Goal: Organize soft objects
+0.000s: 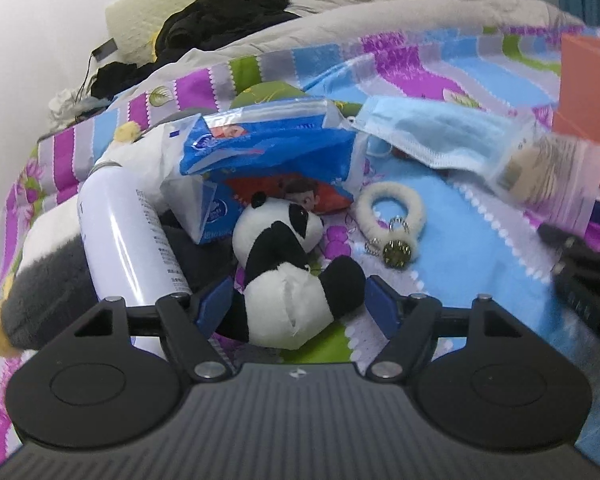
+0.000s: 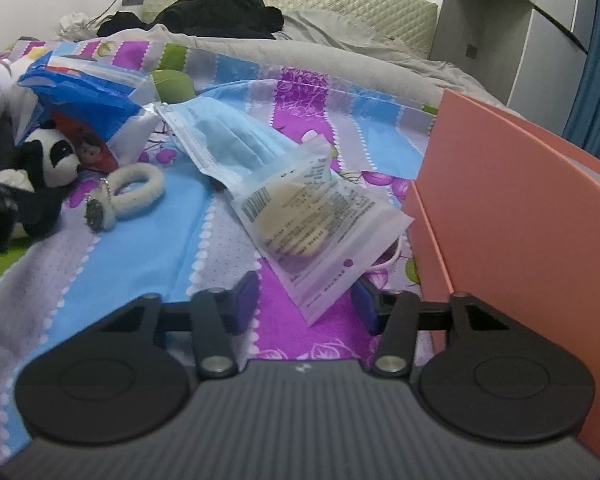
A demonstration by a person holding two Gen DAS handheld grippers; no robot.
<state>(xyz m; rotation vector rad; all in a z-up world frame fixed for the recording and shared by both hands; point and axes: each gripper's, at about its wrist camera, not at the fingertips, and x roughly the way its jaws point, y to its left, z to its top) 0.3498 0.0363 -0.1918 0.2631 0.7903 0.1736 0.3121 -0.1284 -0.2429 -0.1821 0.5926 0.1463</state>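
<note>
A black-and-white panda plush (image 1: 284, 272) lies on the patterned bedspread, also at the far left of the right wrist view (image 2: 48, 160). My left gripper (image 1: 300, 304) is open around its lower body, one blue pad on each side, neither visibly pressing. A clear packet with a round pale puff (image 2: 312, 216) rests on a blue face mask (image 2: 228, 140). My right gripper (image 2: 305, 306) is open, with the packet's near corner between its fingers and gaps on both sides. A white fluffy hair tie (image 1: 392, 208) with a metal charm lies between panda and mask.
Blue tissue packs (image 1: 268, 140) and a white spray can (image 1: 128, 240) crowd the panda's left. A grey plush (image 1: 48, 280) lies beside the can. An orange box (image 2: 520, 220) stands close on the right. Black clothes (image 2: 220, 8) lie by the headboard.
</note>
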